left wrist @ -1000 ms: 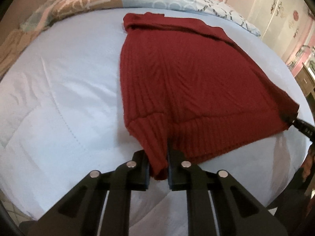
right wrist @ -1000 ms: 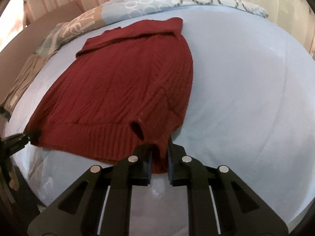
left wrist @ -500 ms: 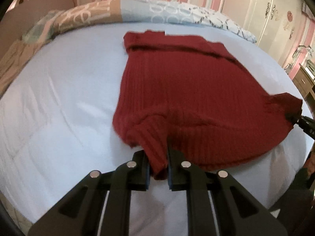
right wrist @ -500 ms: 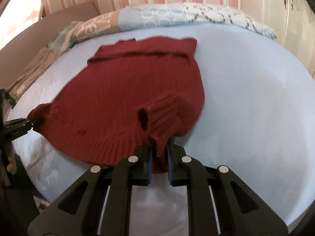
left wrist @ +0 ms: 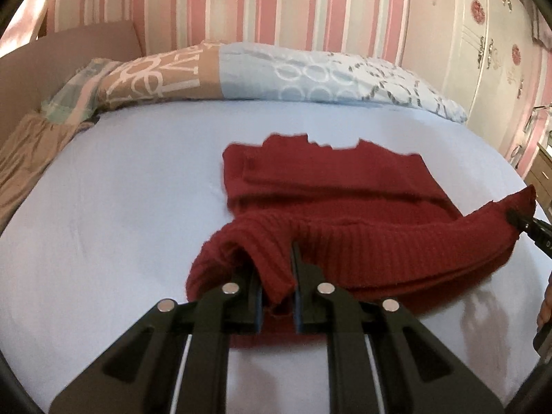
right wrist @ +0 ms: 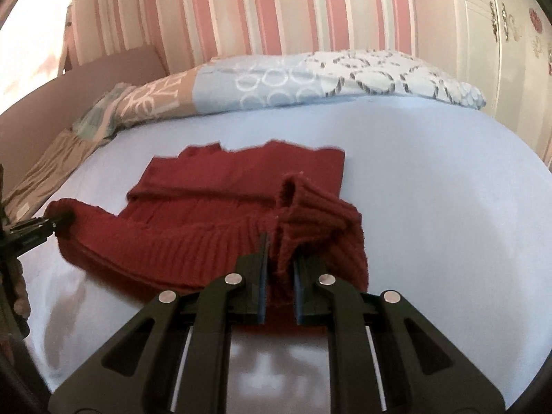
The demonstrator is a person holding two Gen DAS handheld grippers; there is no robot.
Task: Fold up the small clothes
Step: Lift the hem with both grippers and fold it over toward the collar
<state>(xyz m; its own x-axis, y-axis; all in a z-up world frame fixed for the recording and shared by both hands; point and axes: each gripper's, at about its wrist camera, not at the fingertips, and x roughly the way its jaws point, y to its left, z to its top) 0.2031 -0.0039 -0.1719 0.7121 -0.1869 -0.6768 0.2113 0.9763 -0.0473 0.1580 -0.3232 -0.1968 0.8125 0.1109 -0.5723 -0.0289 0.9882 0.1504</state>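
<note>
Both claws pinch the sweater's hem

We clamp left gripper (left wrist: 276, 276) and right gripper (right wrist: 277, 269) on the sweater (left wrist: 345, 207), bare sheet (left wrist: 120, 207) all round; only the right view shows the wardrobe (right wrist: 500, 34) handles.

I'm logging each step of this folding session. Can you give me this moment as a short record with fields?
garment: red knit sweater, partly folded
surface: pale blue bed sheet
left tongs: shut on the sweater's ribbed hem corner
right tongs: shut on the opposite hem corner
hem: raised off the sheet, stretched between both tongs
collar end: lying flat toward the patterned pillow
fold stage: bottom half carried toward the collar, not yet laid down
</note>
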